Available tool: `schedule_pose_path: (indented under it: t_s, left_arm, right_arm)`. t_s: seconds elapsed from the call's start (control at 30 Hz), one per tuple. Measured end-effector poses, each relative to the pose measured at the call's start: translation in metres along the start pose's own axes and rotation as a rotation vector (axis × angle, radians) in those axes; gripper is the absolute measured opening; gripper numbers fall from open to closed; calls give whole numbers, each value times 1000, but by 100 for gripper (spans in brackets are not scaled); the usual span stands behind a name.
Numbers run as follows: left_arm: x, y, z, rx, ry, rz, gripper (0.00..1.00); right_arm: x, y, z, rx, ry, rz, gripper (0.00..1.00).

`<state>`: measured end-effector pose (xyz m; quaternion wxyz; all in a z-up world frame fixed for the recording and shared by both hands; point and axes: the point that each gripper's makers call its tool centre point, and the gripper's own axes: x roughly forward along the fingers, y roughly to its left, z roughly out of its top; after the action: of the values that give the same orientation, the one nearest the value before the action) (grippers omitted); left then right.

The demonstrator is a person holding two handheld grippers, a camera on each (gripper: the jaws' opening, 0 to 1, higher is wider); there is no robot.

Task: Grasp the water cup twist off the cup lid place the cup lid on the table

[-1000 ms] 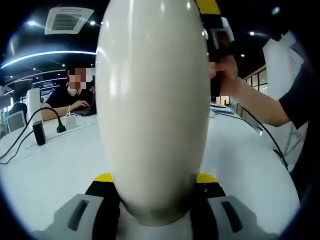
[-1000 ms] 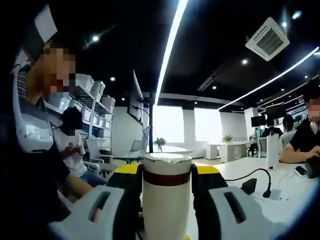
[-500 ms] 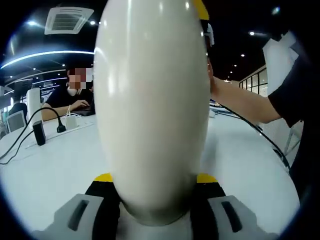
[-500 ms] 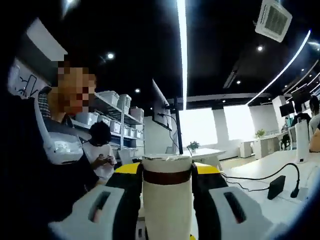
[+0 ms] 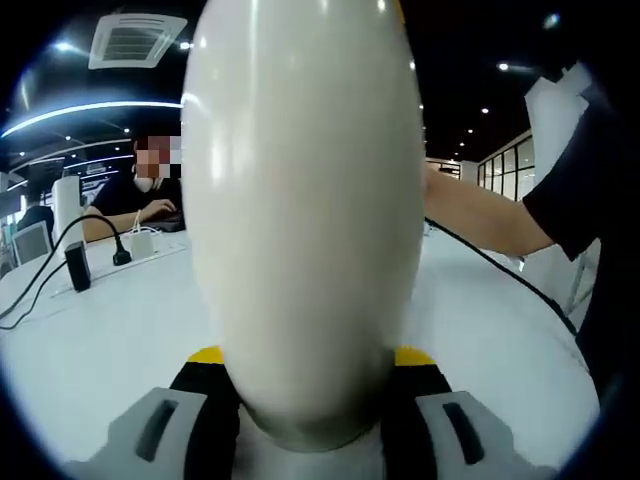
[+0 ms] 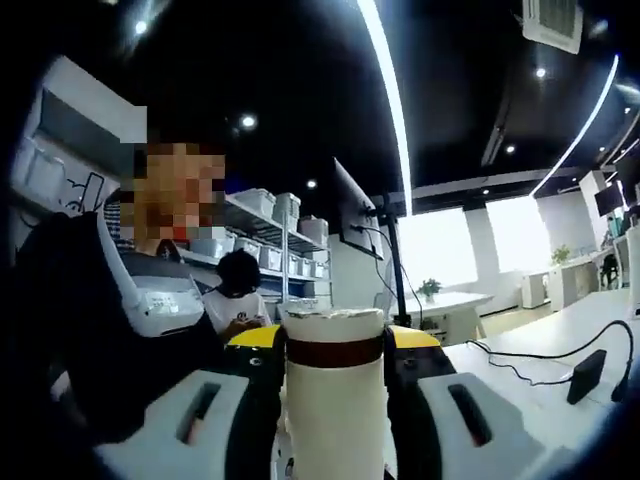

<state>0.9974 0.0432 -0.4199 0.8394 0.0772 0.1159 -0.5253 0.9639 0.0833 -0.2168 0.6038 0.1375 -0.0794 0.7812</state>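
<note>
Above the white surface (image 5: 90, 330), the left hand-held gripper (image 5: 305, 400) clamps the cream cup (image 5: 305, 200) upright by its base. The right hand-held gripper (image 6: 335, 375) is closed on the lid (image 6: 335, 385), its view swung further left than a second ago. A forearm (image 5: 480, 215) reaches behind the cup.

Both grippers (image 5: 305, 395) (image 6: 335, 375) clamped, jaws closed.

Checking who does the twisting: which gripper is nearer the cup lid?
Right gripper: jaws clamp the cup lid. Left gripper clamps the water cup body.
</note>
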Motion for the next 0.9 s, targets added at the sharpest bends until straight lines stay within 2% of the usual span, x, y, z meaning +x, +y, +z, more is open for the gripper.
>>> schedule_pose_path:
  t_s: [0.13, 0.3, 0.4, 0.47, 0.5, 0.53, 0.6, 0.67, 0.8, 0.9]
  left_arm:
    - [-1, -9, 1, -1, 1, 1, 56]
    - [-1, -17, 4, 5, -1, -2, 56]
    - [-1, -18, 4, 5, -1, -1, 56]
    - [-2, -19, 5, 4, 0, -1, 56]
    - [-2, -20, 5, 5, -1, 0, 56]
    - [-3, -21, 5, 5, -1, 0, 56]
    - [-3, -21, 5, 5, 0, 0, 56]
    - [-3, -21, 5, 4, 0, 0, 56]
    - [-4, -20, 5, 3, 0, 3, 56]
    - [-4, -20, 5, 2, 1, 6, 56]
  right_arm:
    - [-2, -5, 1, 36, -4, -66, 44]
    - [-4, -3, 1, -30, 16, -190, 52]
    - [-7, 1, -2, -114, 62, -297, 54]
    - [-10, 3, 0, -156, 74, -375, 58]
    - [-10, 6, 2, -169, 61, -391, 59]
    - [-13, 8, 4, -192, 60, -432, 61]
    - [-24, 5, 1, -232, 115, -544, 61]
    - [-32, 6, 3, -272, 130, -626, 61]
    - [-43, 24, 16, -298, 46, -745, 61]
    - [-59, 33, 26, -361, 11, -919, 60]
